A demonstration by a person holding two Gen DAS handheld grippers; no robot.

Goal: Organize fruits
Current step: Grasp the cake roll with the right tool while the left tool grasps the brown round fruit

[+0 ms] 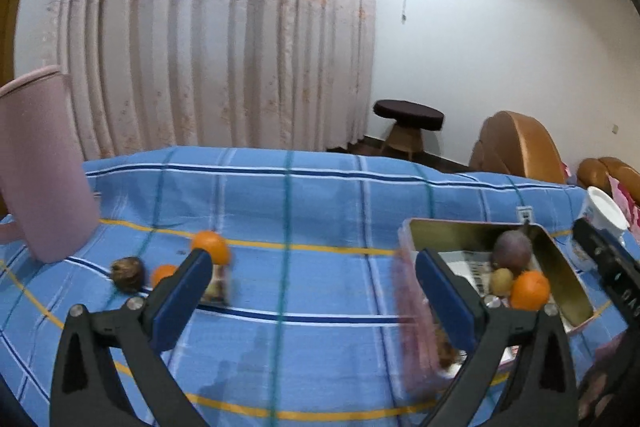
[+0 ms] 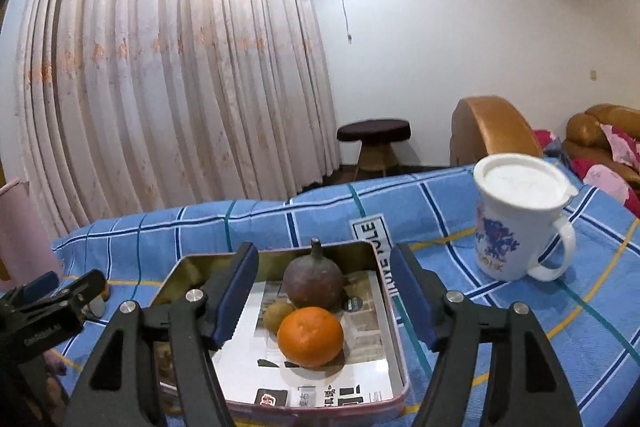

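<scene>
A blue plaid cloth is covering the bench before pale curtains. Both grippers, left and right, are hovering with jaws wide, holding nothing. Fruits are sitting in the tin; an orange is lying outside.

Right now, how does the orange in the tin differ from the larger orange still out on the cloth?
The orange in the tin lies inside the metal tin, touching a small yellow-green fruit and in front of a purple fruit. The larger loose orange sits on the blue checked cloth, partly hidden by a finger of the left hand-held gripper. Both are round and orange.
</scene>
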